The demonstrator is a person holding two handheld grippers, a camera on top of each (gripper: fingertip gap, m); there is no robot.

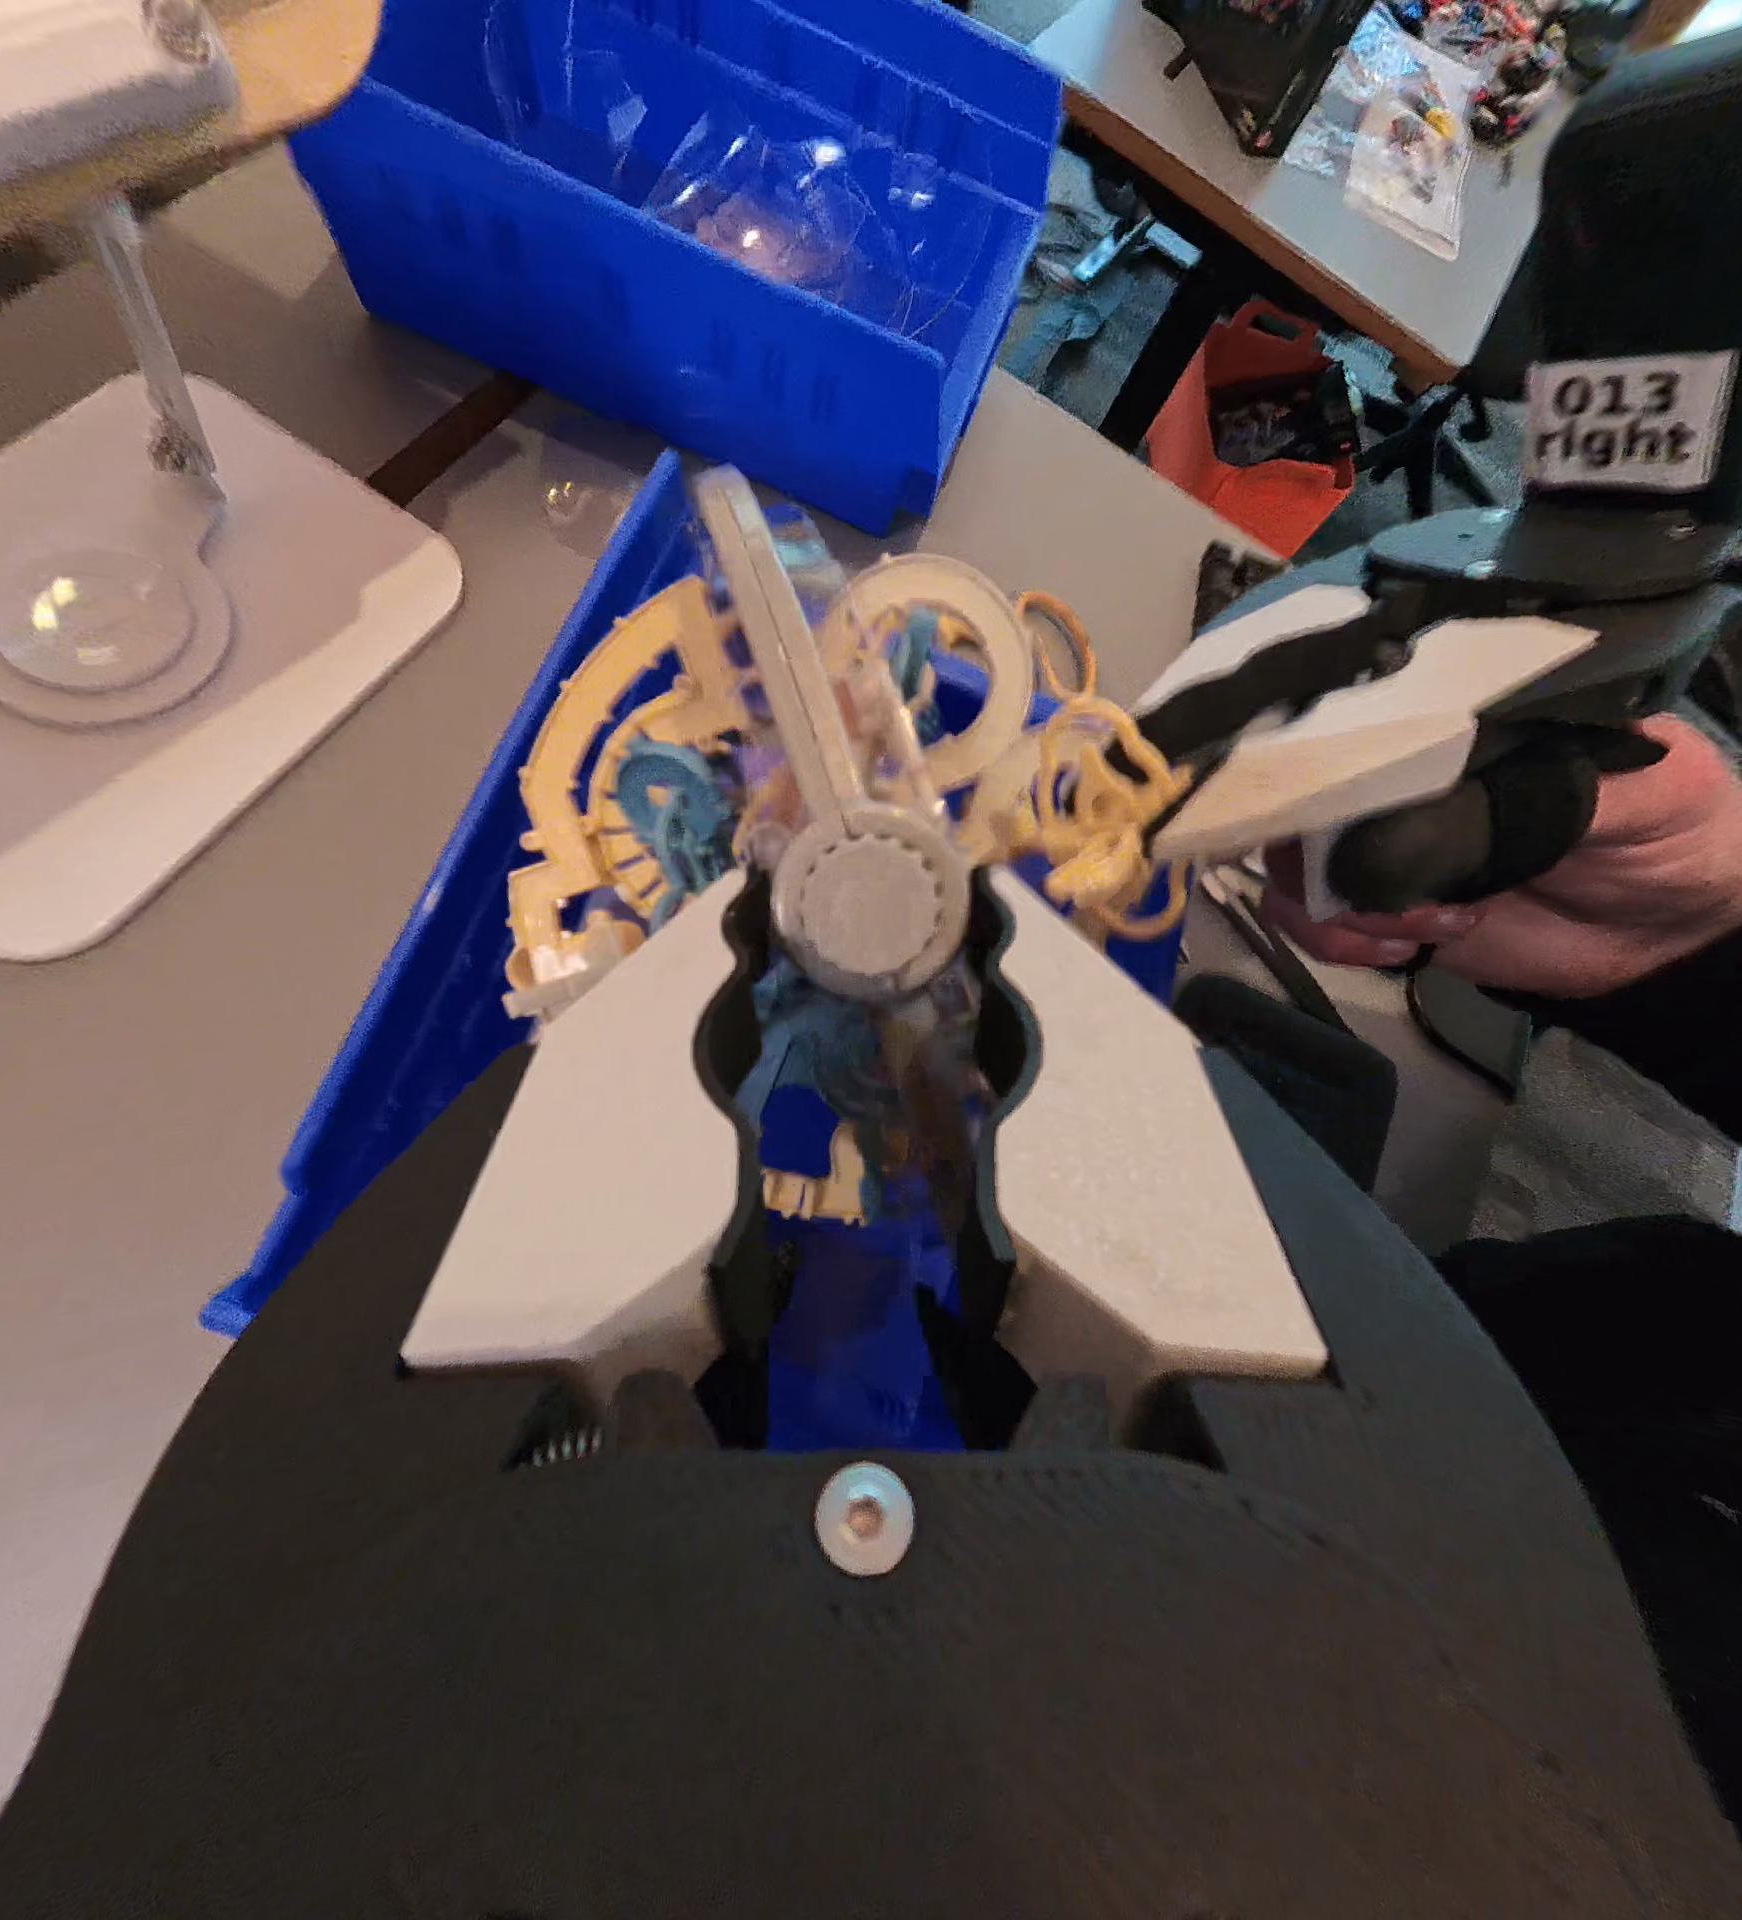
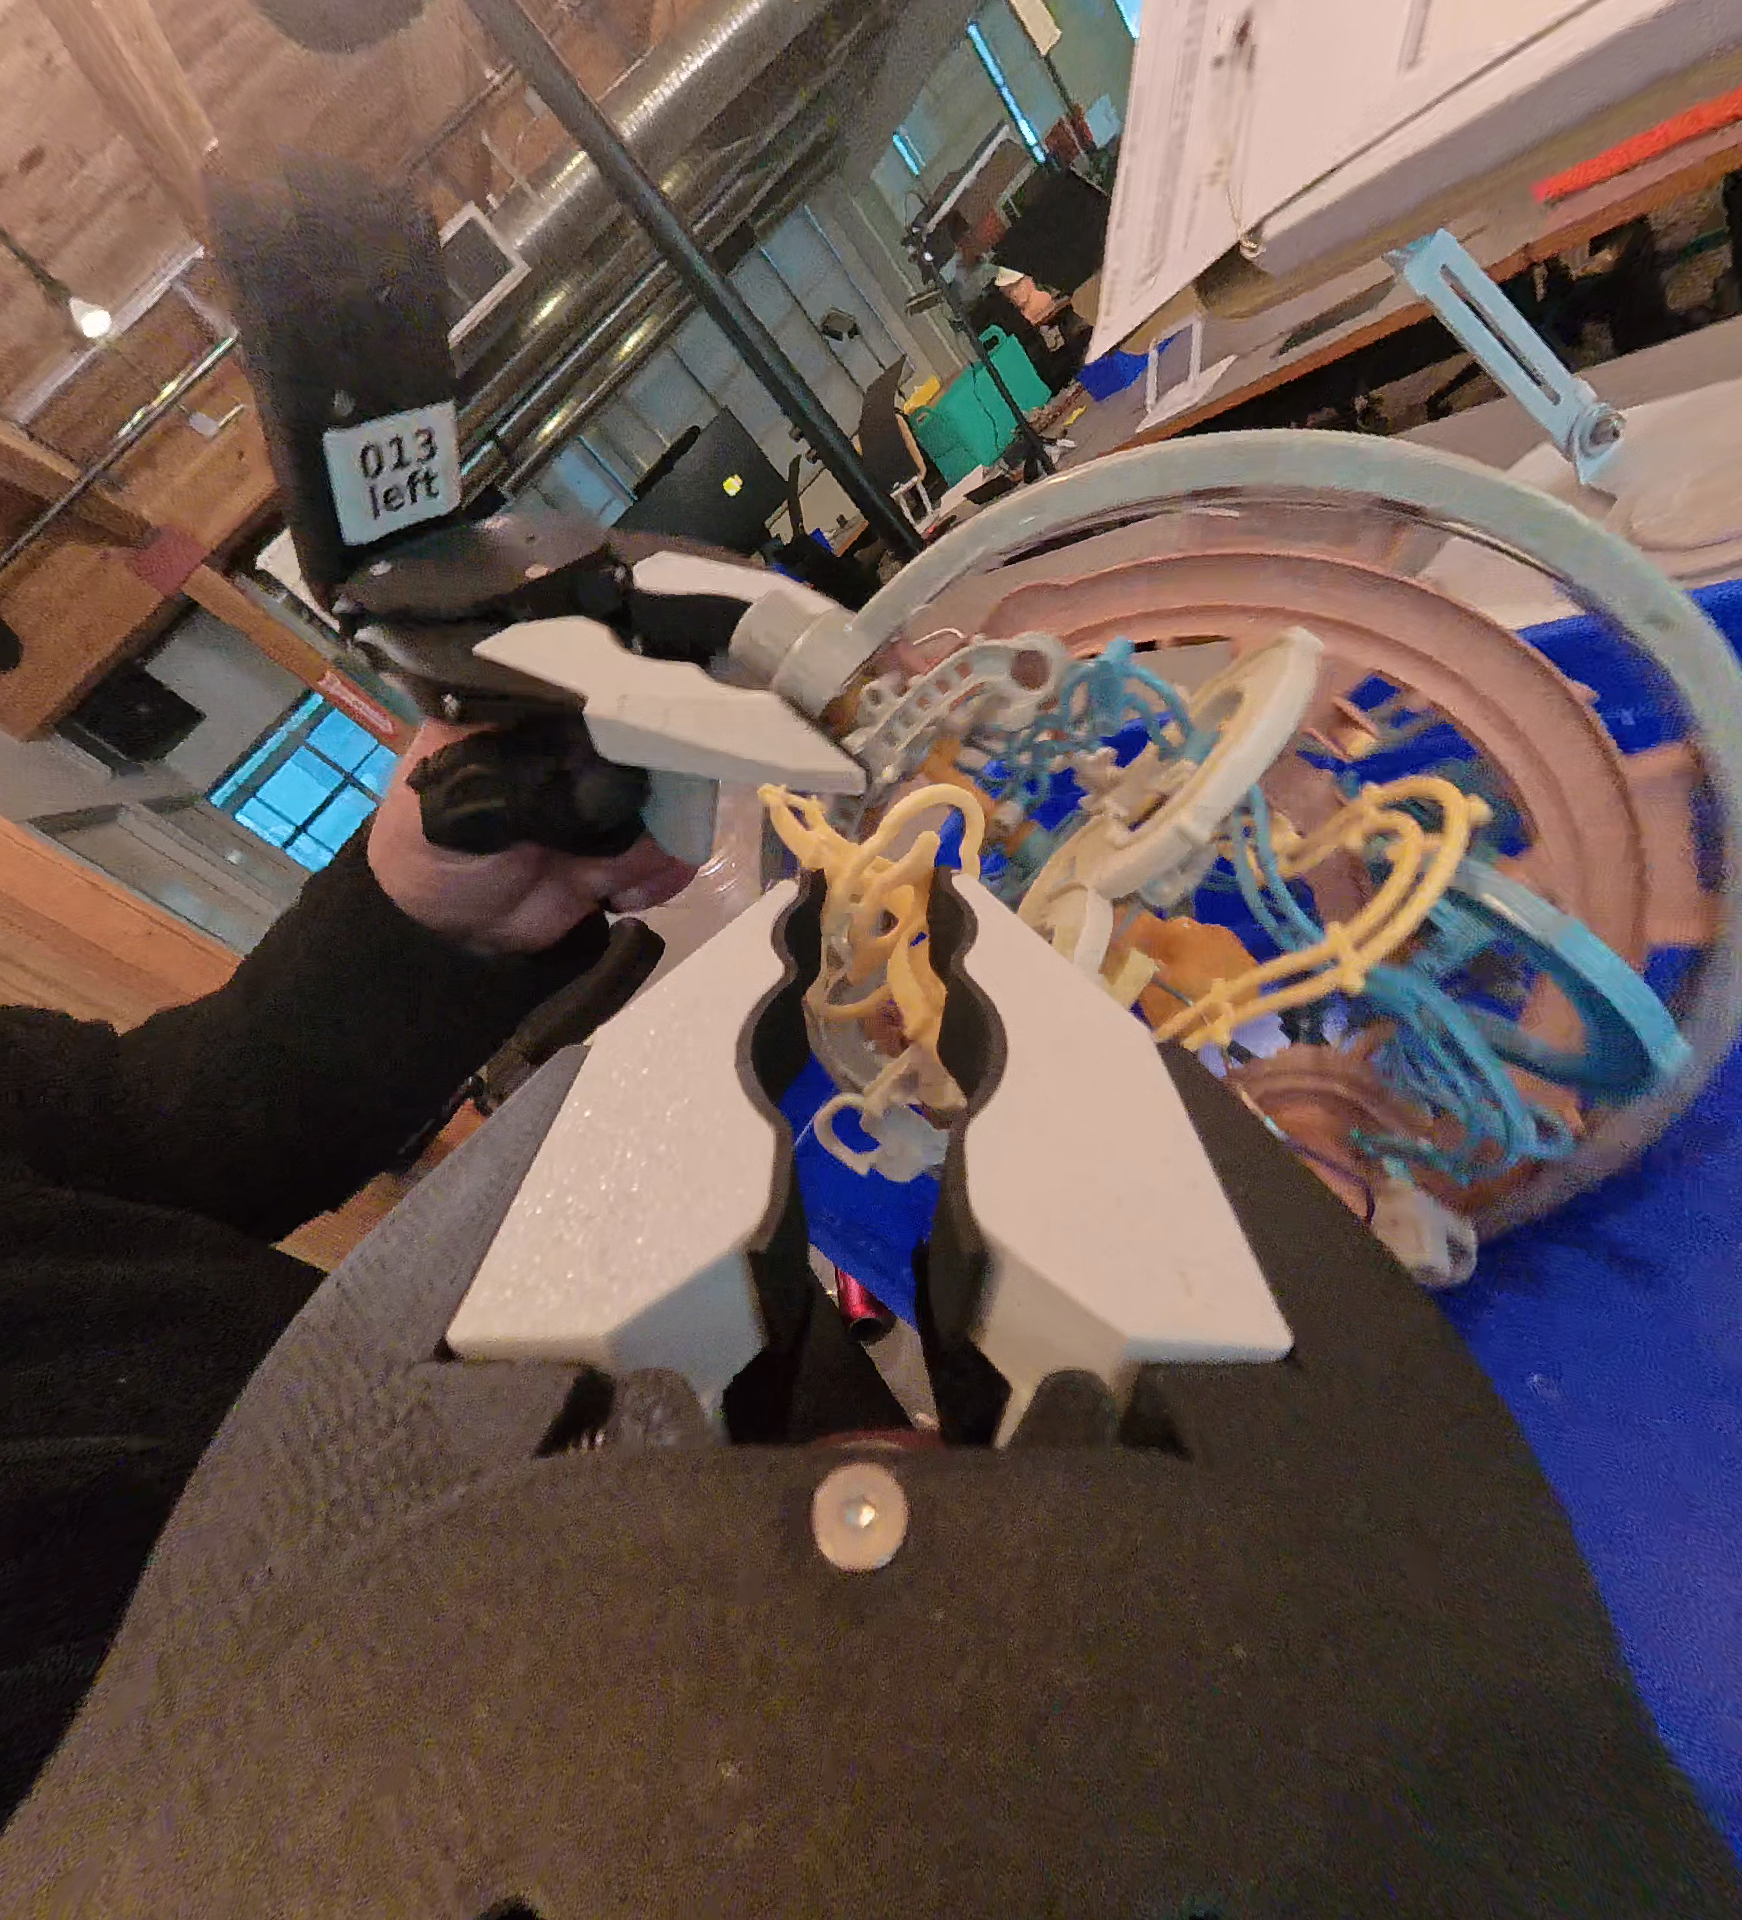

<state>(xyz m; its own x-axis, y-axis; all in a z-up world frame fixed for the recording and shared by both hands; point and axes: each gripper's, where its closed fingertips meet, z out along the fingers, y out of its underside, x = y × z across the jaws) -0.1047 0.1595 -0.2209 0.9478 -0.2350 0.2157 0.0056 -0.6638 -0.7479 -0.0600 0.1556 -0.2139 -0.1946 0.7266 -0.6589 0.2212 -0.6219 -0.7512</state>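
Gripping the grey knob (image 1: pixel 862 914) of the clear maze ball (image 2: pixel 1366 831) with your left tongs (image 1: pixel 862 883) | right tongs (image 2: pixel 872 904) pinch its yellow track (image 2: pixel 872 935) | above blue bin (image 1: pixel 399 1039)

Maze ball (image 1: pixel 846 790) over near bin (image 1: pixel 399 1039); 2nd bin (image 1: pixel 576 281) behind; stand (image 1: pixel 150 665) left.
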